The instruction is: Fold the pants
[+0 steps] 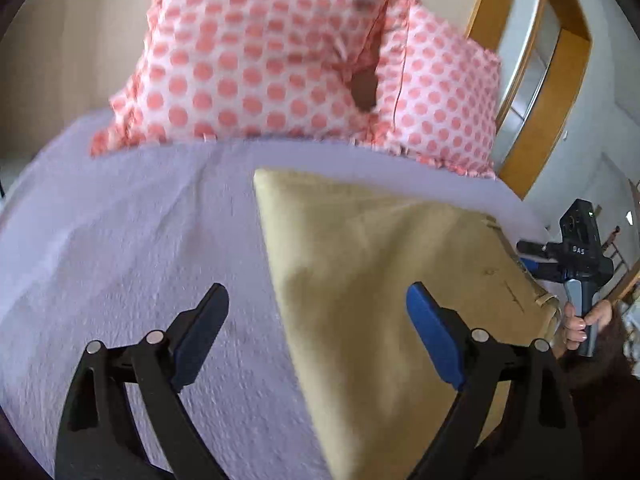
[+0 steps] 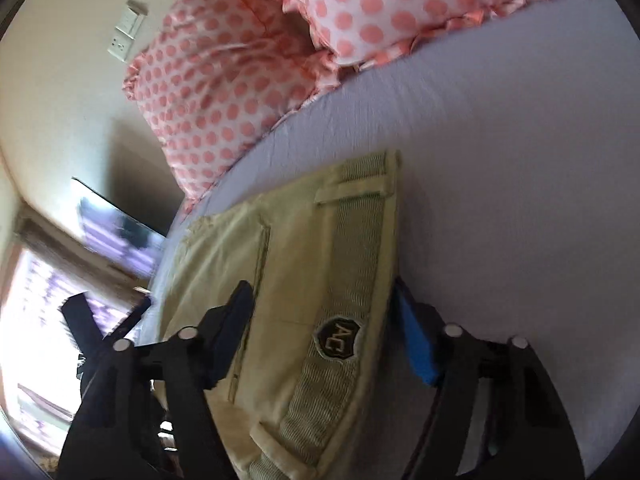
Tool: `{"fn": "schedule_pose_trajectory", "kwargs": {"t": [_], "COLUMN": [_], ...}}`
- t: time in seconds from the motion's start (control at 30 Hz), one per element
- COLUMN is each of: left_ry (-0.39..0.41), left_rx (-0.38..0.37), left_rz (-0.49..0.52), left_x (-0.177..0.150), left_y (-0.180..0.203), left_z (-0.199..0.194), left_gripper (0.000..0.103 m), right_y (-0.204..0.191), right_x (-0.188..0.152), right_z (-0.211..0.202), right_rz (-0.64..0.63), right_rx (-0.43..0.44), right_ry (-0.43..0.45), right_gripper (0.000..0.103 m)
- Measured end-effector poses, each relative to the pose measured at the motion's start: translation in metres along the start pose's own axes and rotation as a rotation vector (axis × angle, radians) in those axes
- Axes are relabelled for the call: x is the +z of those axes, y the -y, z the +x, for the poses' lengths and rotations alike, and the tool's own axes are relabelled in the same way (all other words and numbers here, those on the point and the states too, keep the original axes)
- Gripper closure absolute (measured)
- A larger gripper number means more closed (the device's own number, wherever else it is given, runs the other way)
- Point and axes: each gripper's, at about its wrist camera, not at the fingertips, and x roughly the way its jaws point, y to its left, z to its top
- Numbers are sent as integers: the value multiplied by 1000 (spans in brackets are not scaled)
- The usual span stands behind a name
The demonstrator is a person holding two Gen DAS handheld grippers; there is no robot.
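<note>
Beige pants [image 1: 384, 280] lie folded flat on a lilac bed sheet [image 1: 140, 240]. My left gripper [image 1: 318, 300] is open, its fingers straddling the left folded edge of the pants, just above them. In the right wrist view the pants' waistband [image 2: 360, 264] with an "AC" badge [image 2: 338, 340] runs between the fingers of my right gripper [image 2: 324, 304], which is open over the waist end. The right gripper also shows in the left wrist view [image 1: 576, 256], held by a hand at the bed's right edge.
Two pink polka-dot pillows [image 1: 260, 60] lean at the head of the bed against a cream wall. A wooden door frame [image 1: 532, 112] stands at the right. In the right wrist view a wall socket [image 2: 124, 36] and a bright window [image 2: 36, 320] lie to the left.
</note>
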Motion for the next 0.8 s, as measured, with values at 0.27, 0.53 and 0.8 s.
{"fn": "schedule_pose_trajectory", "kwargs": {"t": [0.27,0.53,0.8], "left_ry": [-176,-236,-214], "left_rx": [-94,-148,-97], "left_rz": [47,-7,-93], "left_x": [11,23,23], "left_y": [7,-1,-7], "left_z": [49,68,60], "left_gripper": [16,19,87], "right_y": [1,14,7], "right_x": [20,23,11], "right_z": [19,20,31], "right_rz": [15,66,71], "right_rx": [114,214,263], "right_ry": [-44,-95,-175], "right_gripper": [41,63,86]}}
